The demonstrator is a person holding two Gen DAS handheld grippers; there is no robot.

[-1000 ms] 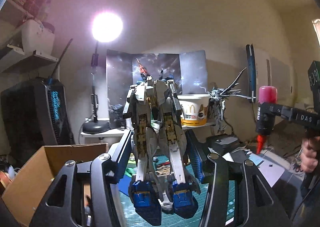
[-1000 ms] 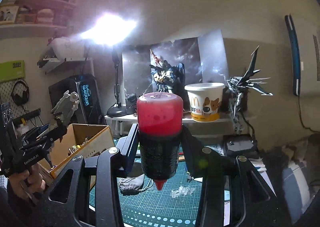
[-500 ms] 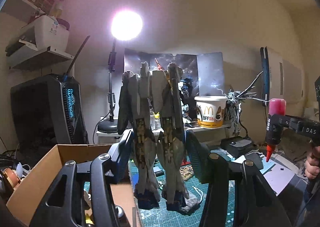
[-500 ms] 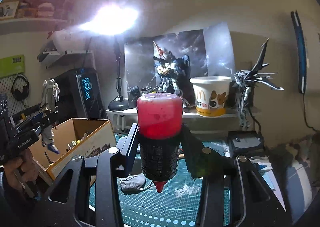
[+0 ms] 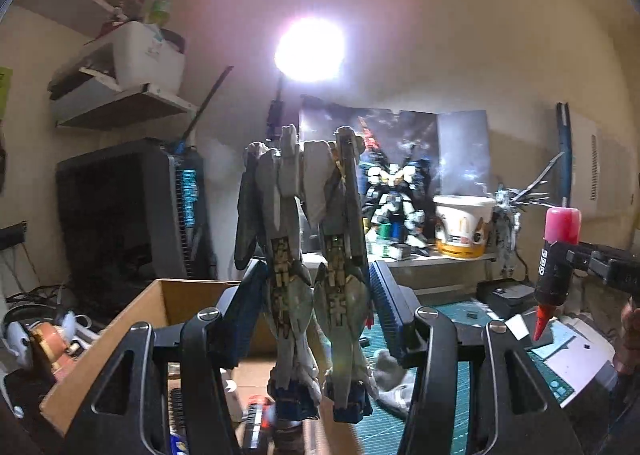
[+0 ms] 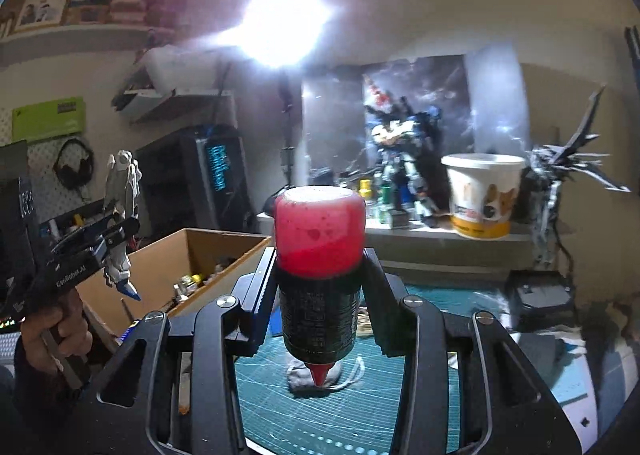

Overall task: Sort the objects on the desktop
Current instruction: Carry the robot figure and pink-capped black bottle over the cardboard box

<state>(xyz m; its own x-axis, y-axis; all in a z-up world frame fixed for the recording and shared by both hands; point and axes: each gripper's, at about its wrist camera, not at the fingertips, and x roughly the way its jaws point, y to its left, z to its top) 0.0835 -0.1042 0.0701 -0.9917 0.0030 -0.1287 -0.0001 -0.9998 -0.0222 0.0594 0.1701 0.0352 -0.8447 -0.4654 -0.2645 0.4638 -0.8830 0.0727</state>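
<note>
The sorting was midway: the box (image 6: 192, 255) already held some small items, while a pouch (image 6: 304, 375) lay on the bench (image 6: 320, 415). Your left claw (image 5: 308, 315) pinched the model (image 5: 304, 255) above the box; your right claw (image 6: 320, 295) pinched the bottle (image 6: 320, 263) above the bench.

beige wall (image 5: 460, 35) | bright lamp (image 5: 310, 49) | wall shelves (image 6: 84, 33) | poster (image 6: 416, 95) behind ledge (image 6: 400, 233)

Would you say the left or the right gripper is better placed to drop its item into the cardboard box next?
Left, probably. The left gripper holds the robot figure right over the cardboard box; the right gripper holds its bottle over the cutting mat.
</note>
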